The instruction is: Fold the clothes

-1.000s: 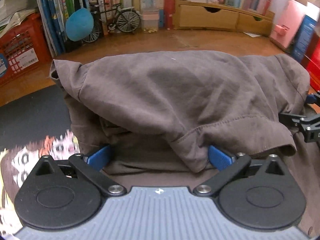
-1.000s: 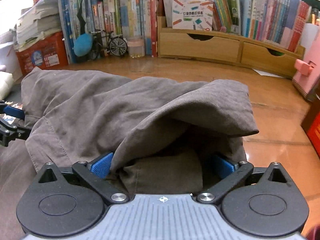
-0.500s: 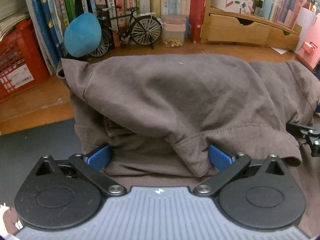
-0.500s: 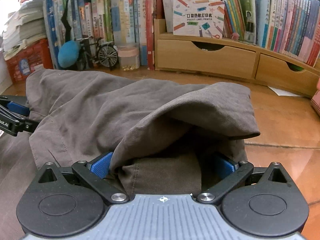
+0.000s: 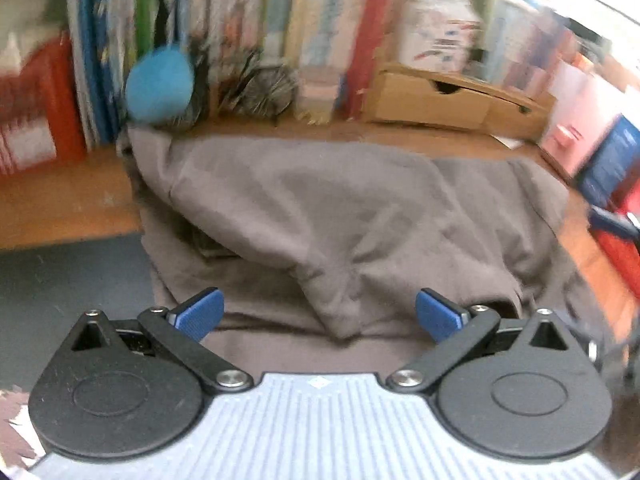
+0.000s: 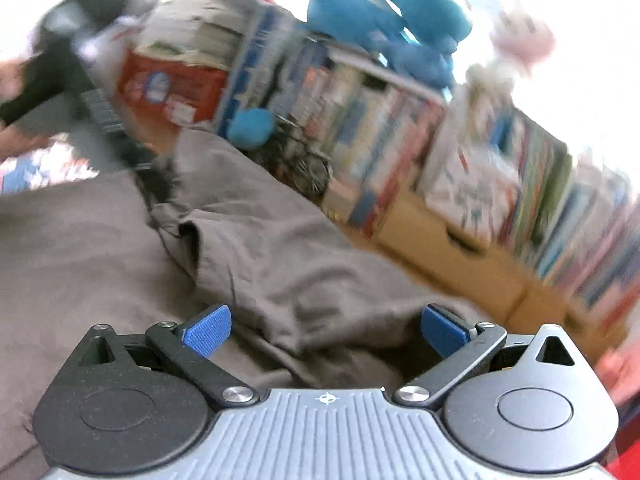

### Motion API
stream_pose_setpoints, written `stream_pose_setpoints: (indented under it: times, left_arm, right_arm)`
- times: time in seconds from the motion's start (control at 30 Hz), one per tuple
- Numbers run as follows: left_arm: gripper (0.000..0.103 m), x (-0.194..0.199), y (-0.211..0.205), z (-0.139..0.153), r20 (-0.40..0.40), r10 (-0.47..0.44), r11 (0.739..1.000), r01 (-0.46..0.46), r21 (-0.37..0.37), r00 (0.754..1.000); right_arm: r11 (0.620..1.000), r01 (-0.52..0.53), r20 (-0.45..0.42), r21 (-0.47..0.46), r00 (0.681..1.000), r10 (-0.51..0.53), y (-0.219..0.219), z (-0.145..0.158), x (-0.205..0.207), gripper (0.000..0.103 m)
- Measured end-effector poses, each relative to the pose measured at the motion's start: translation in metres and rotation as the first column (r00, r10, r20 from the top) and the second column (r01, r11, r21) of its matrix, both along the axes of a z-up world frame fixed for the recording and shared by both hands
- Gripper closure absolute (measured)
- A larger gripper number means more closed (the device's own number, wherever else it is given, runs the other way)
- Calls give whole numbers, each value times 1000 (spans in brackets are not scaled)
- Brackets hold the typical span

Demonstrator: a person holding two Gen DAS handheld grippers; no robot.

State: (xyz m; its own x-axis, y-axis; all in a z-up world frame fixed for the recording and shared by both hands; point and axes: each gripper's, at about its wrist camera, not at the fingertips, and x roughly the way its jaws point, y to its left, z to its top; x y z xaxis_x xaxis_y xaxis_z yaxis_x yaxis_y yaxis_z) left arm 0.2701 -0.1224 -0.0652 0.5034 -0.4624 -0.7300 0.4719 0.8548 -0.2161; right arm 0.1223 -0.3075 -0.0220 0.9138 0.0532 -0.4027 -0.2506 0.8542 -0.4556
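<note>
A brown-grey garment (image 5: 344, 208) lies folded over itself on the wooden desk (image 5: 60, 200), its folded edge hanging low just ahead of my left gripper (image 5: 319, 314). That gripper is open, and both blue pads (image 5: 200, 314) are bare and wide apart. In the right wrist view the same garment (image 6: 280, 248) spreads in wrinkles ahead of my right gripper (image 6: 326, 330), which is open too, with nothing held between its fingers (image 6: 444, 330). This view is tilted and blurred. At its far left a dark blurred shape (image 6: 80, 92) appears to be the other gripper.
Books (image 5: 256, 28), a red basket (image 5: 36, 108), a blue plush ball (image 5: 160, 86), a small model bicycle (image 5: 256, 88) and a wooden drawer unit (image 5: 436, 102) line the back of the desk. A dark mat (image 5: 68, 280) lies at the left. Blue plush toys (image 6: 384, 20) sit on top of the books.
The cloth that lay draped over both grippers' fingers has slid off and lies lower. Both views are now blurred with motion, and the right view has tipped to the side.
</note>
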Motion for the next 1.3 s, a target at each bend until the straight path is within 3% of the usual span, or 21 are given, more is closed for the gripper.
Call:
stream_pose_setpoints:
  times: [0.07, 0.1, 0.13, 0.17, 0.23, 0.3, 0.33, 0.43, 0.57, 0.63, 0.67, 0.7, 0.73, 0.77, 0.83, 0.97, 1.03, 1.3]
  left_arm:
    - [0, 19, 1, -8, -88, 51, 996, -56, -62, 995]
    - [0, 26, 4, -11, -123, 69, 992, -81, -99, 990]
    - [0, 31, 6, -13, -148, 81, 986, -102, -135, 986]
    - [0, 36, 9, -14, -172, 93, 978, -123, -170, 981]
    - [0, 42, 12, -15, -188, 109, 969, -146, -198, 976]
    - [0, 47, 10, -16, -188, 119, 968, -156, -198, 975]
    - [0, 48, 7, -16, -183, 122, 969, -157, -189, 976]
    - [0, 52, -3, -15, -165, 124, 977, -149, -150, 978]
    - [2, 50, -12, -14, -157, 109, 984, -128, -122, 982]
    - [22, 46, -13, -12, -152, 89, 987, -108, -116, 984]
    - [28, 44, -14, -11, -144, 91, 989, -106, -100, 985]
    - [41, 44, -14, -10, -140, 88, 991, -101, -92, 986]
    - [53, 43, -13, -10, -143, 81, 991, -95, -90, 986]
    - [60, 43, -11, -11, -155, 77, 991, -93, -98, 985]
    - [95, 44, -7, -11, -195, 58, 986, -87, -140, 979]
    - [95, 36, -7, -3, -184, 16, 983, -49, -175, 983]
    - [96, 31, -6, 6, -171, -3, 980, -31, -195, 985]
    - [96, -2, 7, 66, -72, -83, 949, 57, -309, 994]
  right_arm:
    - [999, 32, -10, 30, 999, -32, -3, 0, 5, 0]
    - [990, 65, -46, 122, 997, -60, -14, -1, 9, 0]
    - [959, 102, -101, 265, 992, -78, -32, -2, 13, 0]
    - [897, 144, -161, 417, 983, -83, -53, -4, 17, 0]
    - [711, 242, -253, 660, 963, -93, -93, -11, 23, 0]
    - [532, 362, -342, 765, 929, -141, -126, -15, 31, 0]
    - [504, 418, -379, 756, 907, -182, -137, -18, 37, 0]
    - [548, 456, -405, 701, 888, -220, -134, -19, 55, 0]
    - [571, 499, -445, 652, 861, -244, -115, -22, 74, 1]
    - [587, 516, -450, 624, 851, -269, -108, -27, 82, 15]
    - [587, 528, -461, 614, 844, -276, -105, -30, 87, 37]
    - [576, 539, -472, 615, 836, -279, -106, -33, 89, 51]
    - [562, 547, -478, 620, 832, -283, -107, -36, 90, 52]
    - [551, 551, -480, 627, 830, -284, -108, -38, 90, 61]
    - [537, 549, -478, 640, 832, -281, -110, -40, 87, 68]
    - [457, 536, -480, 710, 843, -243, -127, -35, 81, 88]
    - [411, 512, -474, 754, 858, -200, -137, -29, 78, 90]
    - [289, 374, -364, 881, 927, -91, -153, 21, 47, 96]
